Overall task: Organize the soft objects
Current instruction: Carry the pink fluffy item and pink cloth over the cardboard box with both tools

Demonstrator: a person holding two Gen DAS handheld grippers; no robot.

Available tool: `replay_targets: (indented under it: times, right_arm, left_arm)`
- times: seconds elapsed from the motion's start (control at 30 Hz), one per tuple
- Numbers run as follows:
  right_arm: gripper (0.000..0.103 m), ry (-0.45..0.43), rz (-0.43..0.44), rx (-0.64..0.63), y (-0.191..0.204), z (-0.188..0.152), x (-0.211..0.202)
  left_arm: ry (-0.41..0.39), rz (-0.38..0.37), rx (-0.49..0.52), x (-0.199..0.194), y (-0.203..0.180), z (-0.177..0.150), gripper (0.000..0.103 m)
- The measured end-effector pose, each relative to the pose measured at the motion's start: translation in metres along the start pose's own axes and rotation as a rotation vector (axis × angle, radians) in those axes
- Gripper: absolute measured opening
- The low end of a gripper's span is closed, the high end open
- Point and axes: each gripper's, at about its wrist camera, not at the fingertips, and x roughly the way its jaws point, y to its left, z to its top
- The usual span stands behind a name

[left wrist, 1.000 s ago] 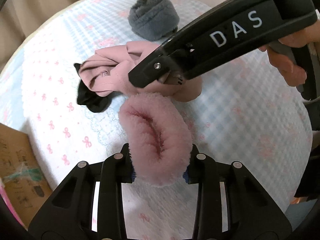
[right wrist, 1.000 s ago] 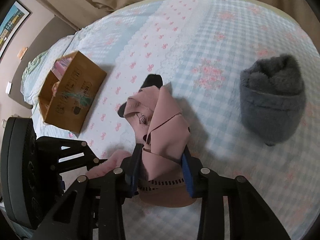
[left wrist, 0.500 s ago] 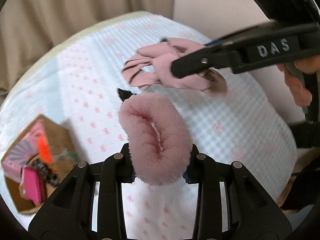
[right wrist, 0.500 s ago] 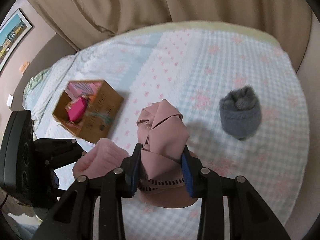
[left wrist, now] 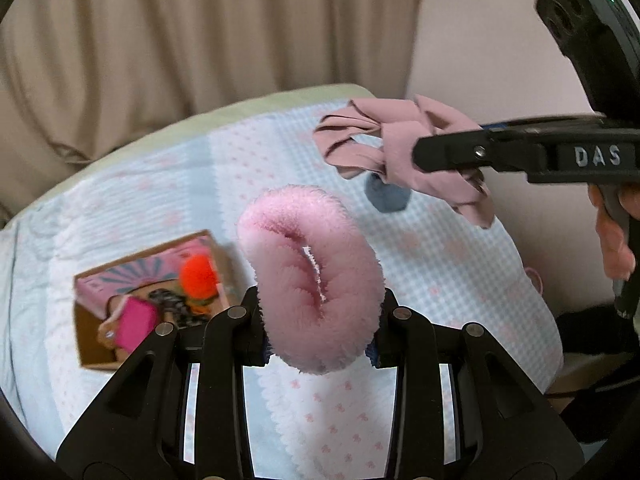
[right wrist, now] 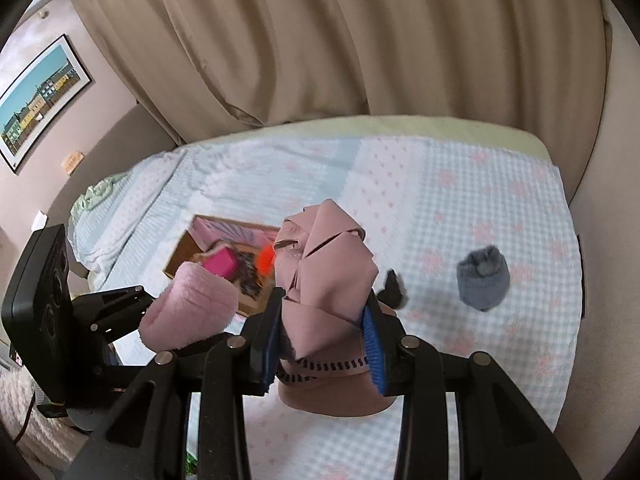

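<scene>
The left gripper (left wrist: 318, 344) clamps a fluffy pink roll (left wrist: 312, 292) aloft over the bed (left wrist: 440, 248); the right gripper (right wrist: 322, 344) grips a folded pink garment (right wrist: 324, 276); both look bound for the open box (left wrist: 94, 354); next, lower and release inside.

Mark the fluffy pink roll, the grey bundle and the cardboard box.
fluffy pink roll (left wrist: 316, 280), left wrist view, centre fold
grey bundle (right wrist: 484, 280), right wrist view, front face
cardboard box (left wrist: 90, 344), left wrist view, near-left wall
</scene>
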Motion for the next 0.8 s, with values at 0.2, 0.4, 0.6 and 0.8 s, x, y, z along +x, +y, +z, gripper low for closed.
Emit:
replay_targets:
  times: [0.2, 0.4, 0.6, 0.8]
  right_arm:
    - [0.034, -0.03, -0.001, -0.019, 0.044, 0.015, -0.008]
    - [0.034, -0.039, -0.012, -0.02, 0.088, 0.026, 0.009]
    - [0.034, -0.036, -0.03, 0.025, 0.135, 0.037, 0.044]
    - [0.034, -0.009, -0.054, 0.079, 0.177, 0.047, 0.092]
  left_arm:
    - [-0.023, 0.041, -0.084, -0.032, 0.045, 0.002, 0.03]
    - [-0.019, 0.053, -0.133, -0.046, 0.103, -0.002, 0.03]
    - [0.012, 0.058, -0.168, -0.043, 0.179, -0.014, 0.03]
    - [0.057, 0.061, -0.178, -0.024, 0.254, -0.028, 0.03]
